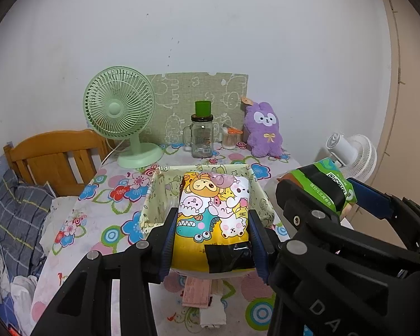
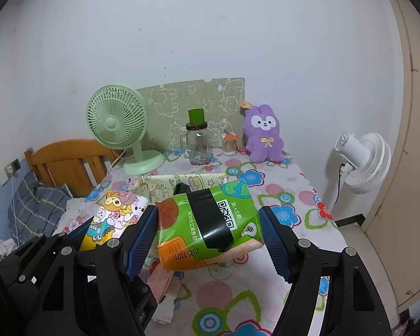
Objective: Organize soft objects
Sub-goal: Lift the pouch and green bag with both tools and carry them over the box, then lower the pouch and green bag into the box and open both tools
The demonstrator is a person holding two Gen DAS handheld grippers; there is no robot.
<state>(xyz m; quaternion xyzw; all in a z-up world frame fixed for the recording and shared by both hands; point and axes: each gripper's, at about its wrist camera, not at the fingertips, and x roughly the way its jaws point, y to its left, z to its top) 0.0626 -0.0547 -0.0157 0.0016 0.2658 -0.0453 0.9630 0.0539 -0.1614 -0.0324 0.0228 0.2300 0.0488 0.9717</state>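
Note:
My left gripper [image 1: 211, 239] is shut on a yellow cartoon-print tissue pack [image 1: 214, 218] and holds it above the pale green fabric basket [image 1: 154, 196]. The pack also shows in the right wrist view [image 2: 113, 215]. My right gripper [image 2: 208, 242] is shut on a green tissue pack [image 2: 210, 224] with black tape round it, held above the table just in front of the basket [image 2: 165, 184]. In the left wrist view the green pack [image 1: 322, 187] and right gripper [image 1: 322, 207] sit to the right of the basket.
A floral cloth covers the table [image 2: 238, 294]. At the back stand a green fan [image 1: 120, 114], a glass jar [image 1: 201, 137], a cotton-swab box [image 1: 229, 138] and a purple plush rabbit [image 1: 263, 128]. Folded pink and white cloths [image 1: 198, 294] lie near me. A white fan [image 2: 361, 159] stands right; a bed [image 1: 22, 210] is left.

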